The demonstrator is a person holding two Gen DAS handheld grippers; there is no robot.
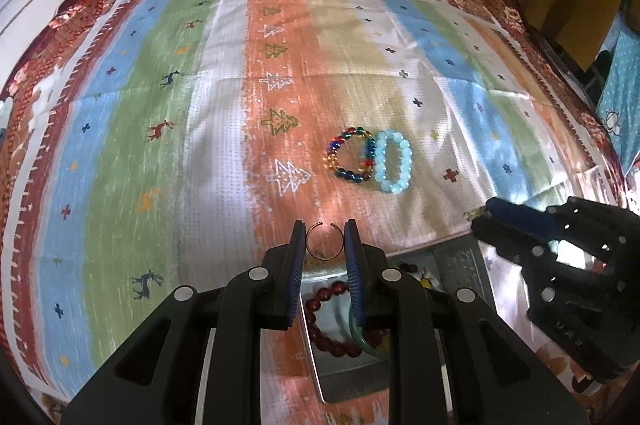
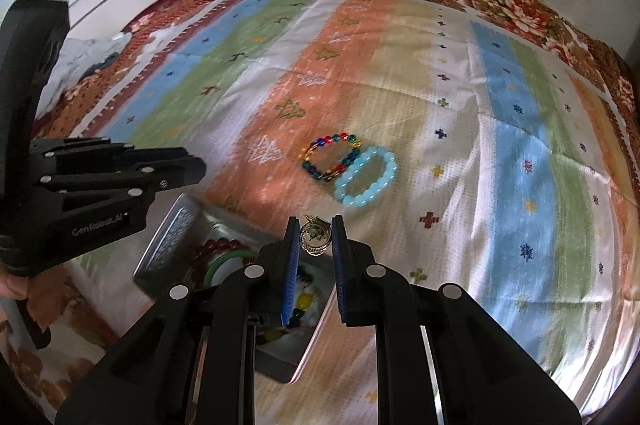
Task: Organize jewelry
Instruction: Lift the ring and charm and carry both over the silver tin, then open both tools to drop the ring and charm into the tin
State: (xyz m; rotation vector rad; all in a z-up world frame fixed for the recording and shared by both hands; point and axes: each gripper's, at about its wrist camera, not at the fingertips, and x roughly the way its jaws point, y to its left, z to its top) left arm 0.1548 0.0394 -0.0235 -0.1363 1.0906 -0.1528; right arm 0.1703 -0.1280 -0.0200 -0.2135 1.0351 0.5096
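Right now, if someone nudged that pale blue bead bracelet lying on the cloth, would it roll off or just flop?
The pale blue bead bracelet would probably flop: it lies flat in a sagging oval, so likely strung, not stiff. Round glossy beads might slip between pads. Pushed, it would likely bump the multicoloured bracelet touching it, and the textured cloth should slow it.

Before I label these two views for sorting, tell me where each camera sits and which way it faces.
Left wrist: on the left gripper, looking steeply down along its fingers, which pinch a thin open ring; the right gripper shows at right.
Right wrist: on the right gripper, also angled down, shut on a gold ring; the left gripper shows at left.
Shared: multicolour bracelet, light blue bracelet, metal tray, striped cloth.
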